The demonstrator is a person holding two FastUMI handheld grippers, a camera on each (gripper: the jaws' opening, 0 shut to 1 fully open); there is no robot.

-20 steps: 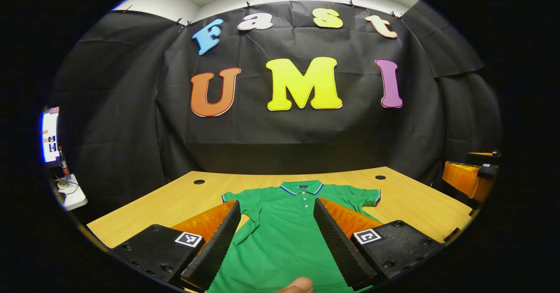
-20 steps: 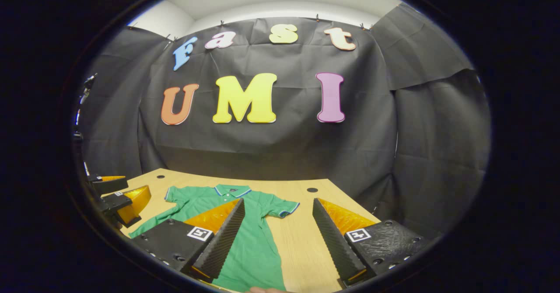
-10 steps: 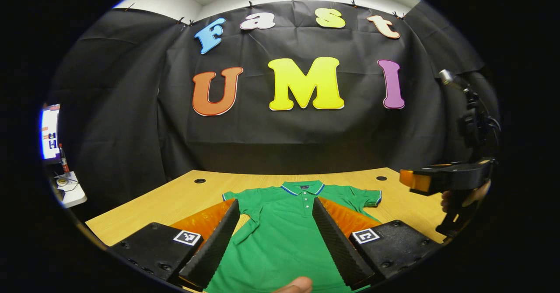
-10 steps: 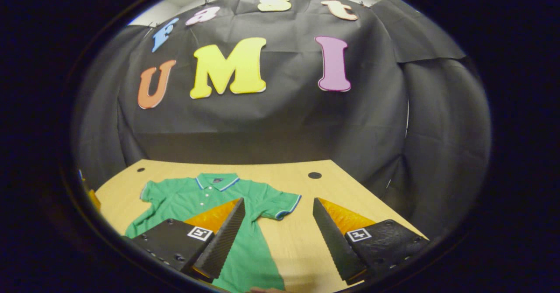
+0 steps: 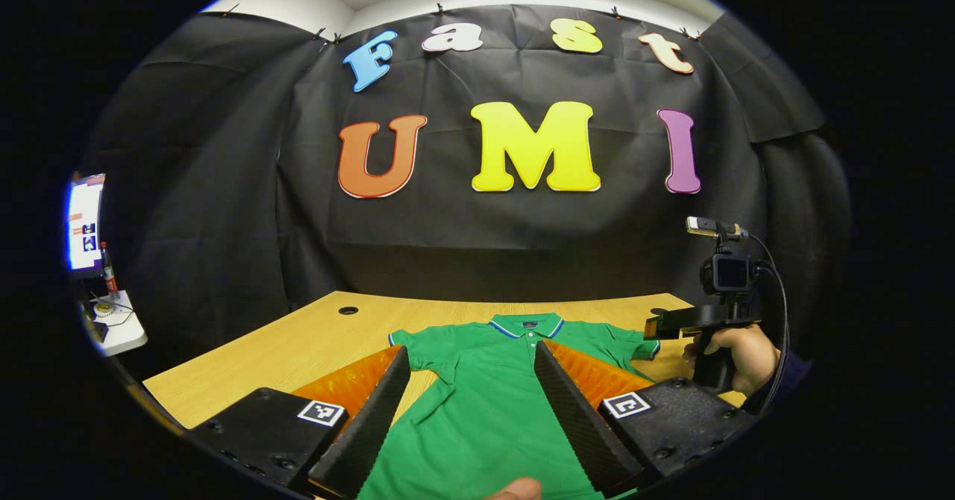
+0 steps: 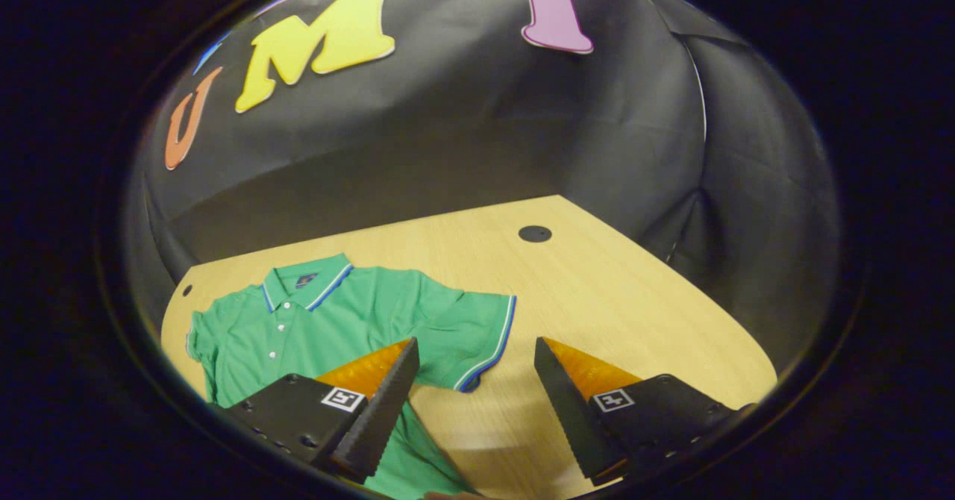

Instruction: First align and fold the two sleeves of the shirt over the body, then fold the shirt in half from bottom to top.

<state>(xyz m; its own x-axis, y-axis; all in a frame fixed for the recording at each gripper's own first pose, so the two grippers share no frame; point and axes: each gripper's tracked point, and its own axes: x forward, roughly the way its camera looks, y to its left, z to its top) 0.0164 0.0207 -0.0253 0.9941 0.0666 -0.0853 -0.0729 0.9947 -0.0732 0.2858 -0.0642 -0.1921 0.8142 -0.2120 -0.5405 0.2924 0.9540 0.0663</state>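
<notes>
1. The green shirt [image 6: 328,321] lies flat on the bench [image 6: 597,291], collar away from the person, both sleeves spread.
2. The right gripper [image 6: 474,380], wide open and empty, points at the right sleeve [image 6: 477,328] just ahead; it is nearer.
3. The left gripper [image 5: 470,388], open and empty, hovers over the body.
4. The left gripper view shows the left sleeve [image 5: 429,354] and the hand [image 5: 735,354] holding the right gripper.

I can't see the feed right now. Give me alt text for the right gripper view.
The right gripper hangs open above the wooden table, its fingers straddling the blue-trimmed cuff of one sleeve of a green polo shirt. The shirt lies flat and unfolded, collar toward the black cloth wall.
</notes>
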